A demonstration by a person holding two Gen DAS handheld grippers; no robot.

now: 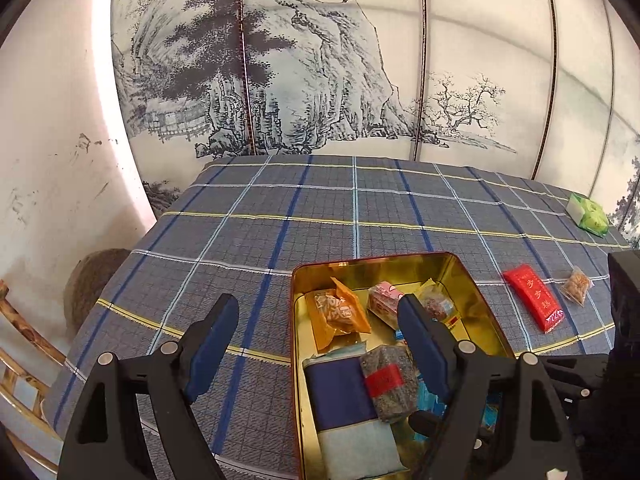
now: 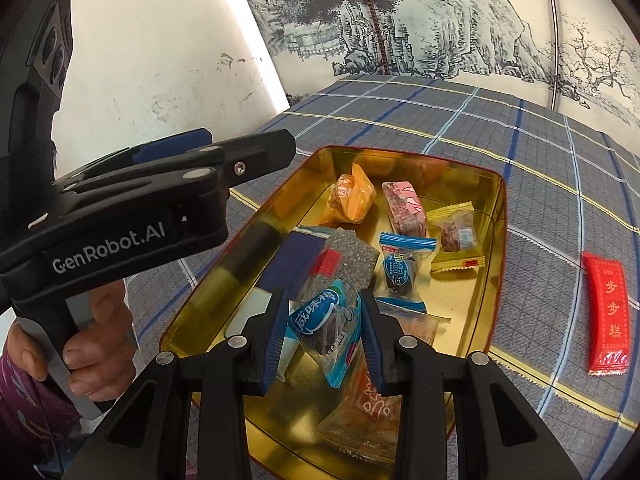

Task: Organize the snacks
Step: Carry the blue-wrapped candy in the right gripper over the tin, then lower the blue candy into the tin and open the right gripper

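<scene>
A gold tin [image 1: 468,276] [image 2: 494,216] sits on the plaid cloth and holds several wrapped snacks: an orange pack [image 1: 338,314] [image 2: 352,200], a pink pack [image 2: 404,208], a dark seaweed pack with a red label [image 1: 390,380] [image 2: 340,260]. My right gripper [image 2: 325,338] is shut on a blue-and-clear snack packet [image 2: 320,320], held just over the tin's near end. My left gripper [image 1: 316,344] is open and empty, its right finger over the tin, its left finger over the cloth. It also shows in the right wrist view [image 2: 224,152].
A red packet [image 1: 534,298] [image 2: 606,316] and a small clear bag of nuts [image 1: 576,286] lie on the cloth right of the tin. A green pack [image 1: 588,214] sits at the far right edge. A painted screen stands behind. A bamboo chair [image 1: 24,344] is at left.
</scene>
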